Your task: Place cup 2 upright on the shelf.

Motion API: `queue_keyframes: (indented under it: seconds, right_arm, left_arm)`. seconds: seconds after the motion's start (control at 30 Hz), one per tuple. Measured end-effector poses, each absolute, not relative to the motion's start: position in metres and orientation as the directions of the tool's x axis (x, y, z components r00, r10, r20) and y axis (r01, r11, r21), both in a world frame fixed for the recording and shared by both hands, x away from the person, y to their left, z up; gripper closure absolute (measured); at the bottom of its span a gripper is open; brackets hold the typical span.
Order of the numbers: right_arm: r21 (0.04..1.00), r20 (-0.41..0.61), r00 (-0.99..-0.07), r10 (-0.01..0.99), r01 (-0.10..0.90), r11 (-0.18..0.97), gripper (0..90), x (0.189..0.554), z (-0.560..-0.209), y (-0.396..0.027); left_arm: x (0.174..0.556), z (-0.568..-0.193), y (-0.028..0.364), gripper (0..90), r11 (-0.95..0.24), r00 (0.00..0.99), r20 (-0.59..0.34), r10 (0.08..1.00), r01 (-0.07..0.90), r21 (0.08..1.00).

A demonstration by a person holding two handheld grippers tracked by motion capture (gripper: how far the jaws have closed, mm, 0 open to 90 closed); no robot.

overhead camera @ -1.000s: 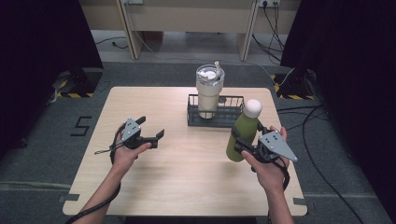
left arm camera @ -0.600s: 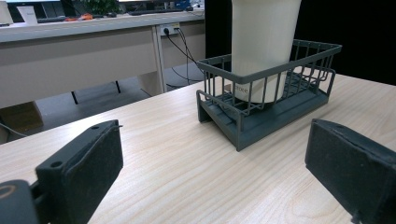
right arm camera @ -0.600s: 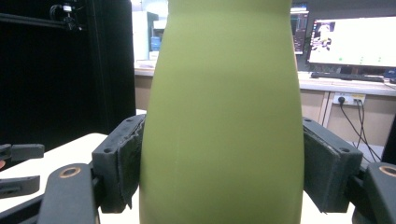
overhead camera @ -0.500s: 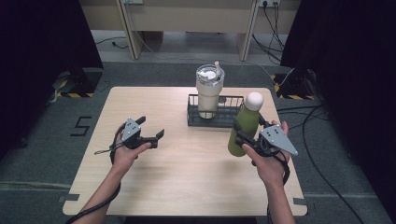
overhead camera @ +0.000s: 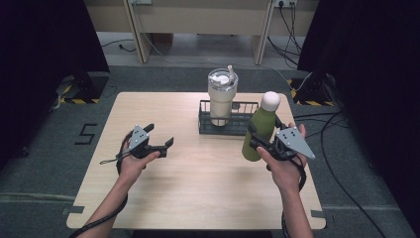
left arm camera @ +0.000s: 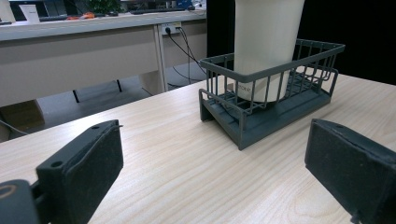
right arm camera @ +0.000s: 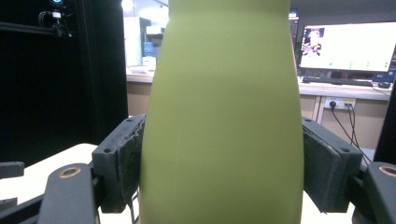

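On the pale wooden desk the landmark is a dark wire basket that stands toward the far edge, just right of the middle. A cream tumbler with a clear lid and a straw stands upright in the left end of that basket; in the left gripper view its wide white body rises well above the basket's rim. The right tongs are clamped on a green bottle with a rounded white cap, which is held upright just in front of the basket's right end and slightly tilted toward it; whether its base touches the desk cannot be told. In the right gripper view the two black pads press on either side of the bottle's body, the left pad and the right one flat against the green wall. The left tongs stand well to the left of the basket and nearer the person, pointing toward it, with jaws wide apart and nothing between them; bare desk lies between their pads in the left gripper view.
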State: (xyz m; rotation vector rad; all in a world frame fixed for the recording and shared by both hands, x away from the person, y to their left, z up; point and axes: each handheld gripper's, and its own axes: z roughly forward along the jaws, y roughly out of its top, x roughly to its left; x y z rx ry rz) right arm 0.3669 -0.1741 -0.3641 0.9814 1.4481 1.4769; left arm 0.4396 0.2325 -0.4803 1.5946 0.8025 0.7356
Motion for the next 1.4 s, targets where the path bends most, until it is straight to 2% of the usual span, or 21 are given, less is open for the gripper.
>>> queue_keyframes:
  seconds: [1.4]
  right_arm:
    - [0.997, -0.011, -0.317, 0.948, -0.075, -0.013, 25.0, 0.396, -0.342, -0.173]
  left_arm:
    - [0.44, -0.48, 0.236, 3.6, -0.111, 0.563, 0.03, 0.826, 0.111, 0.988]
